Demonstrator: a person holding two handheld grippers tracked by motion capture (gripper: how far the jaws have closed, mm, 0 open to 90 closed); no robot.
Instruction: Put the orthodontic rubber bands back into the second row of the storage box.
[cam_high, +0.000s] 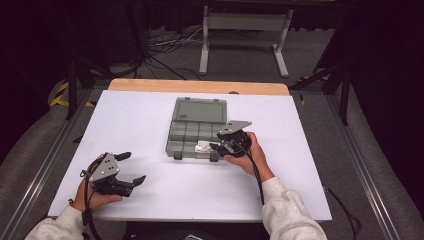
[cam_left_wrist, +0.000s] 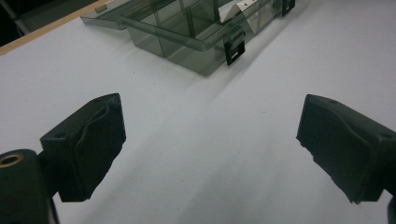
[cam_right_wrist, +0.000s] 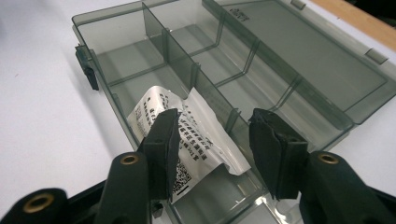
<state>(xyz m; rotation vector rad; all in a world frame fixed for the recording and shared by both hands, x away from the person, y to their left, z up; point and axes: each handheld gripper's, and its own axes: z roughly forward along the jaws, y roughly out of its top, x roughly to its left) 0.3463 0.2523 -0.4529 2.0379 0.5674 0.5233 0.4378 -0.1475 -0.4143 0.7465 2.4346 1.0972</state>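
Right gripper view looks along the right gripper (cam_right_wrist: 212, 140), whose jaws stand about half open over the near row of the box (cam_right_wrist: 299, 74). A white packet (cam_right_wrist: 187, 135) with black print lies in a near compartment, bent up against a divider. One jaw is in front of the packet and the other is past the divider. The pads do not seem to press on it, so I think nothing is held.

My guess is that the step is putting the packet into the box, or letting it go there. Next the hand would need to lift straight up so the jaws do not catch the packet or the divider.

High view shows both hands at once. Nearest is the left gripper (cam_high: 134, 167), resting on the white table (cam_high: 150, 110) with its jaws wide apart and nothing in them, well apart from the box. Farther off, the right gripper sits at the near right corner of the box, whose lid lies open toward the back.

Left gripper view shows bare table between its pads, then the front latch (cam_left_wrist: 235, 48) of the box.
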